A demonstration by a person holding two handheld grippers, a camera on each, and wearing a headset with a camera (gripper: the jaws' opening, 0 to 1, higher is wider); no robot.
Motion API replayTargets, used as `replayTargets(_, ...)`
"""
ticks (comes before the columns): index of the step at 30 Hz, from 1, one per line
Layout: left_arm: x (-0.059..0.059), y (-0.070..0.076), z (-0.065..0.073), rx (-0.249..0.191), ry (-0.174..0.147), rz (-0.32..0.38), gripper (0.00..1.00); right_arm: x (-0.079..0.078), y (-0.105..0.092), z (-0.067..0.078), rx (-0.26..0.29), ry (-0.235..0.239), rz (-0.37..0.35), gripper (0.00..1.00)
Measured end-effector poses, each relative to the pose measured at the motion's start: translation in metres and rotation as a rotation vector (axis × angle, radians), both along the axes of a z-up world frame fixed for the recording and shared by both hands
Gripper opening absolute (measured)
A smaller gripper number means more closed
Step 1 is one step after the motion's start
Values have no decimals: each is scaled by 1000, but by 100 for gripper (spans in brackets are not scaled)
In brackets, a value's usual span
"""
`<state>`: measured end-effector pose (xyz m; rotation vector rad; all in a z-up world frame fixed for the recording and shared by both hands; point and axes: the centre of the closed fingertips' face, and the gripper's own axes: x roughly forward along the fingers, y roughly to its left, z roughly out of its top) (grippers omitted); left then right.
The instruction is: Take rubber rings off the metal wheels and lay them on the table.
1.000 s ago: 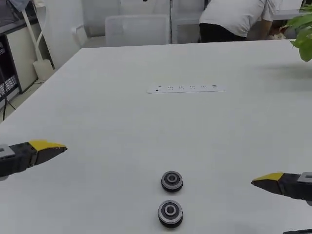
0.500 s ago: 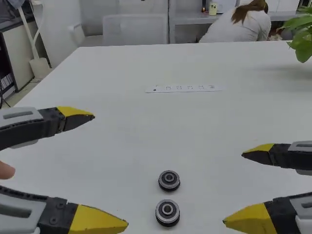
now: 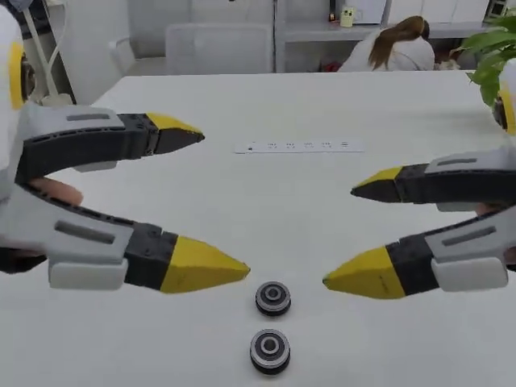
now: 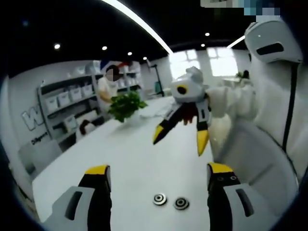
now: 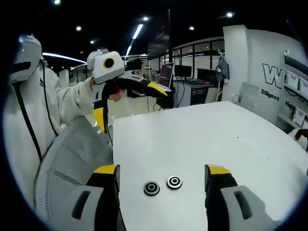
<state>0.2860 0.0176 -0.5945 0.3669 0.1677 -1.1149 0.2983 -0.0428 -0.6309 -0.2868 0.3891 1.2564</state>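
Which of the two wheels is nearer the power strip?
The far wheel, upper of the pair in the head view, toward the power strip. The near wheel lies just below it, closer to the person.

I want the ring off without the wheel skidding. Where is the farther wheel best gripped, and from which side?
Probably by its black outer rim, from above: the farther wheel lies flat on the table, hub up, so only the round edge gives jaws opposed sides.

A white power strip (image 3: 297,146) lies flat. Beyond the strip stands a pale chair (image 3: 218,48). Right of the chair a person (image 3: 399,50) leans low, with a plant (image 3: 492,60) further right.
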Motion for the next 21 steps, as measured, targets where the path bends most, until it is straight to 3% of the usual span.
replayTargets(3, 7, -2, -8, -6, -11, 6, 83, 7, 10, 2, 34, -4, 12, 68)
replayTargets(7, 11, -4, -26, -18, -8, -2, 81, 13, 22, -6, 86, -2, 11, 67)
replayTargets(13, 11, -11, -53, -89, 57, -25, 76, 5, 39, -33, 130, 66, 64, 59)
replayTargets(21, 6, -13, -86, -64, 110, -45, 69, -5, 45, -58, 137, 57, 120, 54)
